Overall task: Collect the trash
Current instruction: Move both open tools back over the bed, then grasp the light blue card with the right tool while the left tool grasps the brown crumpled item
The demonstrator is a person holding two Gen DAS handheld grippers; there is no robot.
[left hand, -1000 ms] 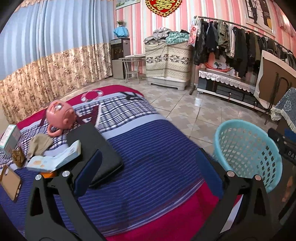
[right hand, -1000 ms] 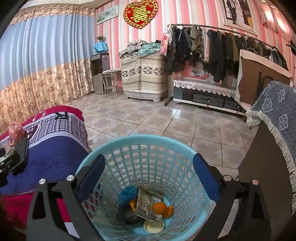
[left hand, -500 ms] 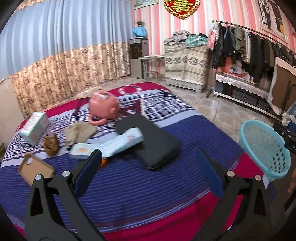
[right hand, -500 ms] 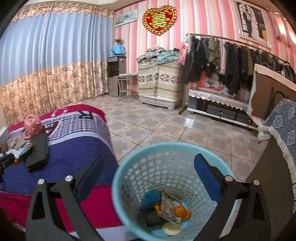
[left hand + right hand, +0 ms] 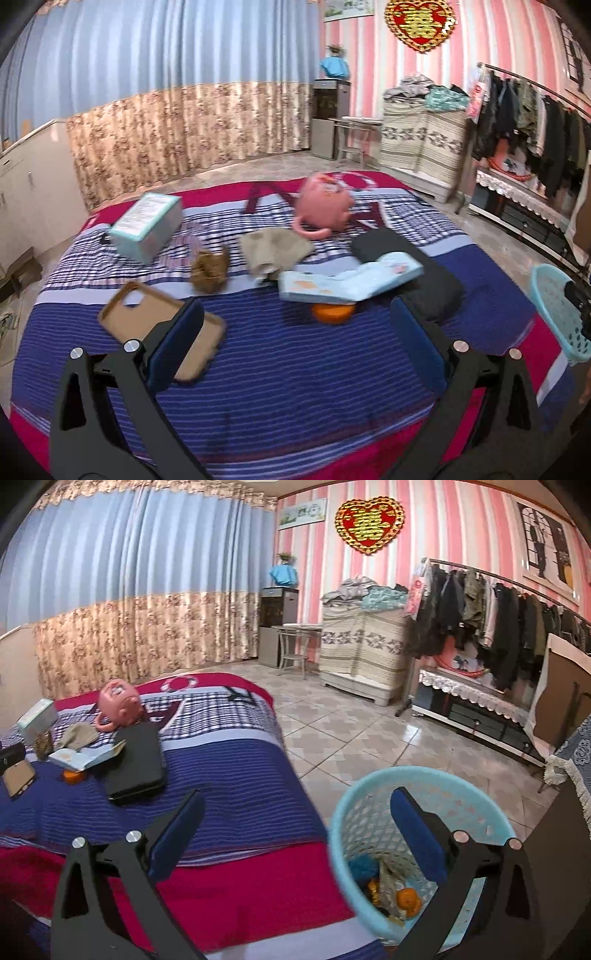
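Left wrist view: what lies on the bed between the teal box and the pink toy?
In the left wrist view, a crumpled brown scrap and a beige cloth lie between the teal box and the pink toy, slightly nearer the camera.

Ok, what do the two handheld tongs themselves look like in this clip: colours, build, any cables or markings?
Both look alike. The left tongs and the right tongs each have two matte black skeletal plastic arms with triangular cut-outs, silver round screw heads near the finger bases, and flat rectangular dark blue pads on the inner faces. No cables, labels or markings show, and no hand or sleeve is in view.
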